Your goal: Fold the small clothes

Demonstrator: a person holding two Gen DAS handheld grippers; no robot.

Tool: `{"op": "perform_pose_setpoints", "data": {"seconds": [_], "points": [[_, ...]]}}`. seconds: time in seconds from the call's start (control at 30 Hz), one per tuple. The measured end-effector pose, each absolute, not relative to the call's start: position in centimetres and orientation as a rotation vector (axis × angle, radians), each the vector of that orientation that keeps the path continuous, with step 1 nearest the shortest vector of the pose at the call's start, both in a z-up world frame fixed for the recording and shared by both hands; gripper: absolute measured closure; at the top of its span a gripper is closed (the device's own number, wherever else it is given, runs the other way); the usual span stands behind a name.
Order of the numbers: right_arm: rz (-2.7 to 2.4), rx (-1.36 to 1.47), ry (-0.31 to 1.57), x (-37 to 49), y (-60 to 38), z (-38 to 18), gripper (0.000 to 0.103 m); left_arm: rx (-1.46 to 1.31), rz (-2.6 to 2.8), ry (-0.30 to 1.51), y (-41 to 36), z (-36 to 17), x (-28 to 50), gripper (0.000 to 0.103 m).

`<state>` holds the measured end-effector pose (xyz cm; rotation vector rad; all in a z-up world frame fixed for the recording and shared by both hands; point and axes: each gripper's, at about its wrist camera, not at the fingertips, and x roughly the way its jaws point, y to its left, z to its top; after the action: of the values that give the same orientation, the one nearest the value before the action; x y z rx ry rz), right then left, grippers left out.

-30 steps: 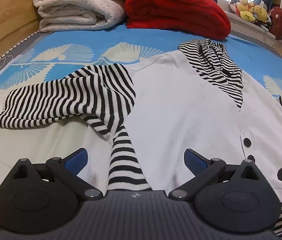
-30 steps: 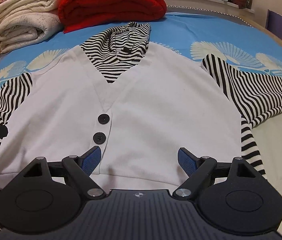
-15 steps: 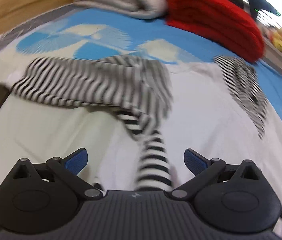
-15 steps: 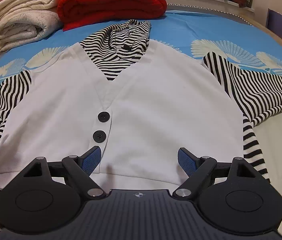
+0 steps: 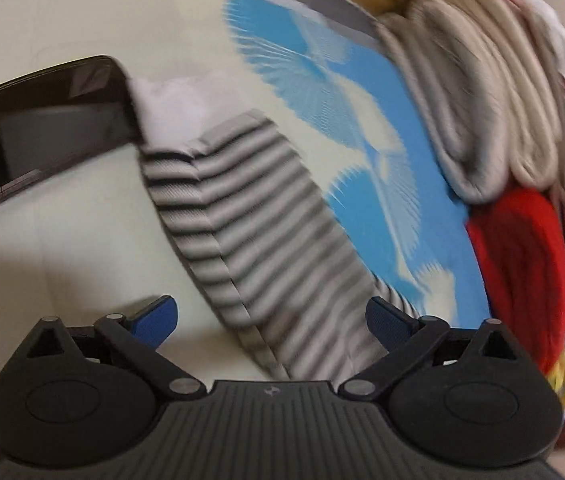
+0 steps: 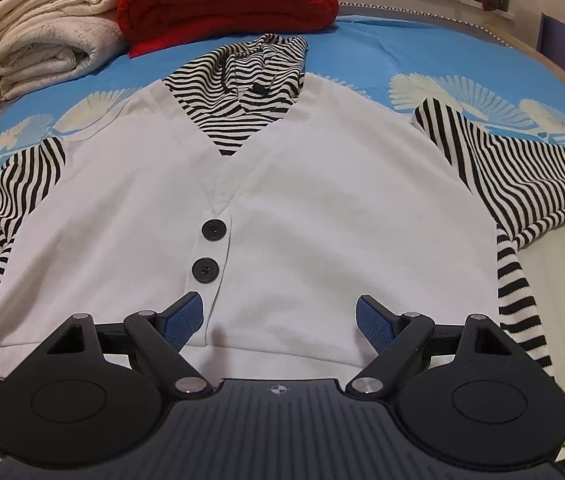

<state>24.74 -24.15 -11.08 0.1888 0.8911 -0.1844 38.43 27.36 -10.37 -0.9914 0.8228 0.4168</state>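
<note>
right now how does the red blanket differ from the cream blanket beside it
The red blanket is bright red with a fine knit look, folded into one thick bundle. The cream blanket is pale, fluffier, and shows several rolled layers. The red one lies behind the striped collar; the cream one lies further left. Both sit folded on the bed.

1. My left view is smeared with motion blur; the sleeve [image 5: 266, 216] stripes run grey.
2. My right view is sharp and evenly bright, with soft shadows under the tool [image 6: 278, 320].
3. Fisheye bends both views' edges.
</note>
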Motion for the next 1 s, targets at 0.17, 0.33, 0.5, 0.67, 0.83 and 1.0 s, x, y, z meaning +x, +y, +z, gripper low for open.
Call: {"op": "perform_pose_setpoints", "data": {"seconds": [0.17, 0.33, 0.5, 0.67, 0.83, 1.0], "points": [[-0.188, 0.182, 0.901, 25.0, -24.2, -11.5, 0.018, -1.052, 0.408, 0.759, 30.1, -11.4, 40.5, 0.021], [-0.206, 0.176, 0.899, 25.2, -24.5, -11.7, 0.019, -0.917, 0.414, 0.686, 29.4, -8.7, 42.0, 0.1], [-0.212, 0.206, 0.861, 24.8, -25.4, -10.6, 0.019, -0.683, 0.169, 0.552, 19.5, 0.1, 44.7, 0.1], [-0.217, 0.209, 0.818, 24.3, -26.1, -9.5, 0.019, -0.551, -0.292, 0.586, -0.1, 3.0, 43.6, 0.099], [-0.283, 0.279, 0.789, 24.1, -29.0, -8.8, 0.019, -0.283, -0.45, 0.863, -12.6, -4.1, 39.0, 0.009], [-0.338, 0.368, 0.736, 23.4, -32.2, -7.5, 0.019, -0.146, -0.22, 0.866, -6.1, -5.8, 35.8, 0.001]]}}
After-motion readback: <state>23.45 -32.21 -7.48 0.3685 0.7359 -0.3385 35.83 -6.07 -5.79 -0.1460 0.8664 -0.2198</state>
